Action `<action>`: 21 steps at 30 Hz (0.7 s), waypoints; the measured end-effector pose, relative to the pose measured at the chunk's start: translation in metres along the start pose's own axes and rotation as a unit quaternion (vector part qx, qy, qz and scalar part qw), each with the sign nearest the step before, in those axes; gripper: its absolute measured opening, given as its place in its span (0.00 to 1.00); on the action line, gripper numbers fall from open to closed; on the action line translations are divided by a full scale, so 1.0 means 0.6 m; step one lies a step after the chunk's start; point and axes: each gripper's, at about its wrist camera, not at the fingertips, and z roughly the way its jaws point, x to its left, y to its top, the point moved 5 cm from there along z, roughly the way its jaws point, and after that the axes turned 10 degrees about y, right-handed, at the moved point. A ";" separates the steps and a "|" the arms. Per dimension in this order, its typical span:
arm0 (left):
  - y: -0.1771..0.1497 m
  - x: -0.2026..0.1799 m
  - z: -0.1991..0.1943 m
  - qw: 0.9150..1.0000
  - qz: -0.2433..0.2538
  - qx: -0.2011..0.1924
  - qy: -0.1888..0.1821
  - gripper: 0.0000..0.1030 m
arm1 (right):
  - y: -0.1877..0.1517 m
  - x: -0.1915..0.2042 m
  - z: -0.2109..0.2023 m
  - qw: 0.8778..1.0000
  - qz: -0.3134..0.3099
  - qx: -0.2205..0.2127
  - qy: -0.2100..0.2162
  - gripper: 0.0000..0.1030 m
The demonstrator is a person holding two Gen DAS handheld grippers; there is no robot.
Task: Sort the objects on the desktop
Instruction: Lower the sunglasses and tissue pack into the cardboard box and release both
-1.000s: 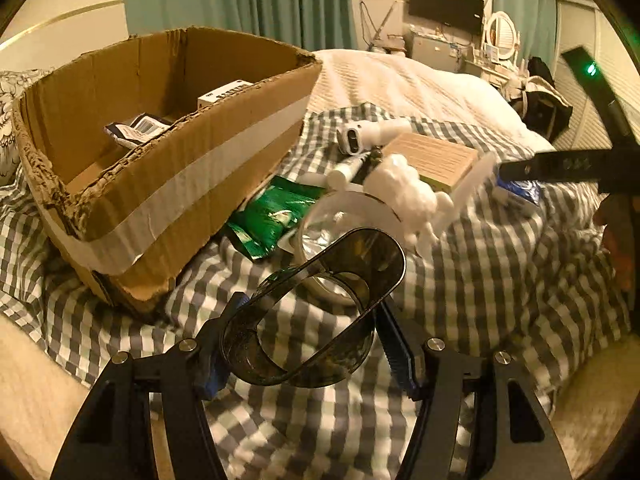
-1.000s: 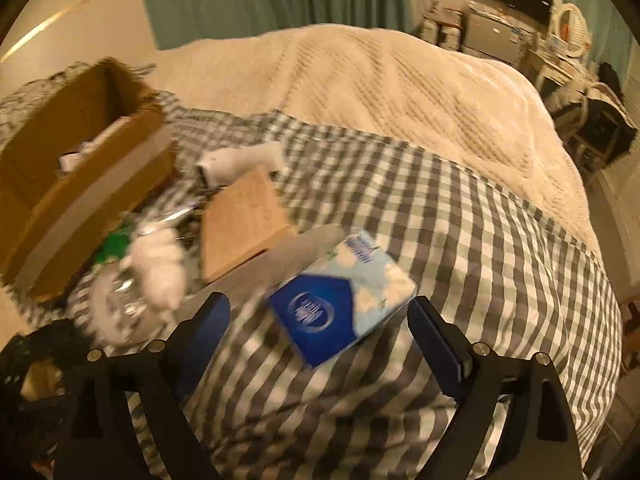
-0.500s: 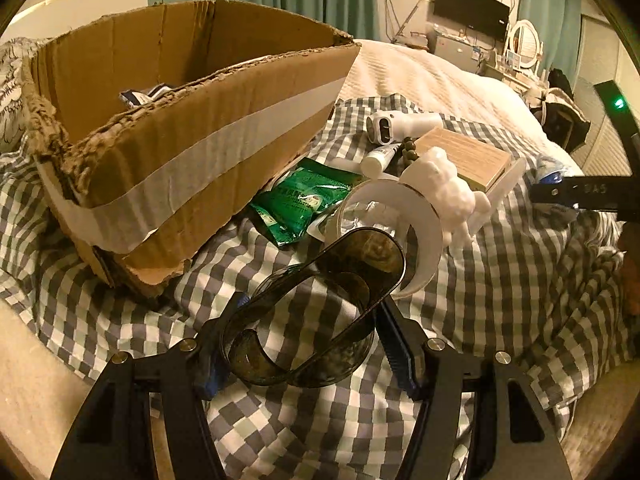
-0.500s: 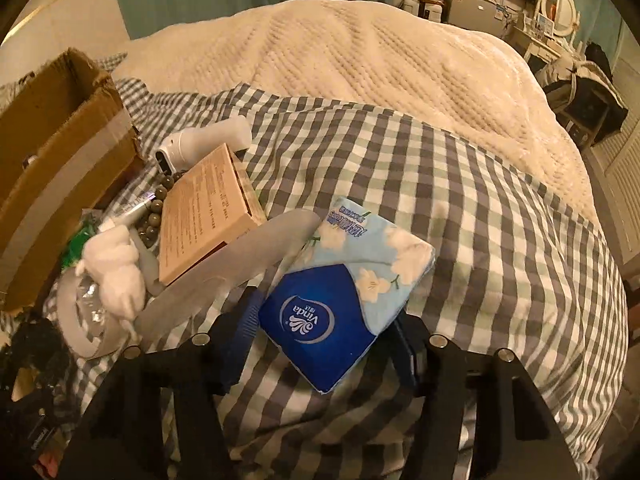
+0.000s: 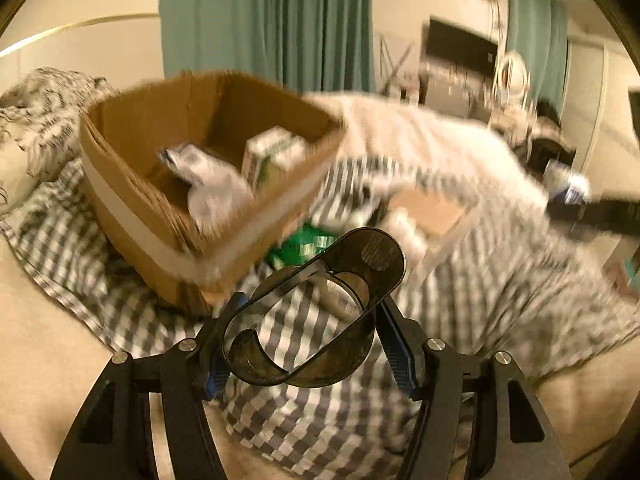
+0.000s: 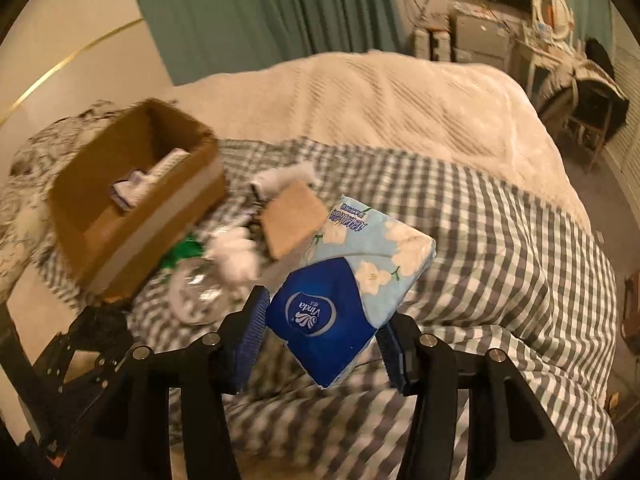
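Your left gripper [image 5: 310, 326] has its fingers [image 5: 396, 340] clamped on dark sunglasses [image 5: 316, 308], one pad on each side of the frame, w/ the glasses clear of the checked cloth [image 5: 120, 312] below. Your right gripper [image 6: 320, 344] has a blue tissue pack [image 6: 352, 280] between its fingers [image 6: 250, 330]; the jaws are closing on it, pads already pressing both sides, and the pack sits tilted above the cloth. The cardboard box [image 6: 120, 200] stands on the bed at the left, open-topped, w/ a white tape band round its side; inside are a white bag [image 5: 216, 184] and a small white-green carton [image 5: 272, 156], side by side. Just right of the box, on the cloth, lies the unsorted pile: a green packet [image 5: 300, 244] touching the box's lower corner, a white fluffy toy [image 6: 236, 256], a clear round thing [image 6: 196, 292] beside it, a flat brown box [image 6: 292, 216] and a white tube-shaped item [image 6: 280, 176] behind that. Left view is badly blurred, so small stuff in the pile can't be told apart there. Cream blanket [image 6: 380, 104] covers the rest of the bed; green curtain [image 6: 260, 12] hangs behind.
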 end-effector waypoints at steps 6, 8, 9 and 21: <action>0.119 0.045 -0.085 0.997 -0.036 -0.072 -0.013 0.63 | 0.059 0.124 -0.042 0.996 -0.085 -0.025 0.017 0.50; 0.165 0.069 -0.100 0.995 -0.048 -0.088 -0.009 0.63 | 0.091 0.177 -0.050 0.993 -0.107 -0.038 0.036 0.50; 0.183 0.080 -0.102 0.994 -0.051 -0.093 -0.006 0.63 | 0.101 0.193 -0.050 0.992 -0.115 -0.043 0.041 0.50; 0.228 0.224 0.081 0.987 -0.100 -0.061 0.111 0.63 | 0.198 0.363 0.126 0.981 -0.165 -0.007 0.104 0.50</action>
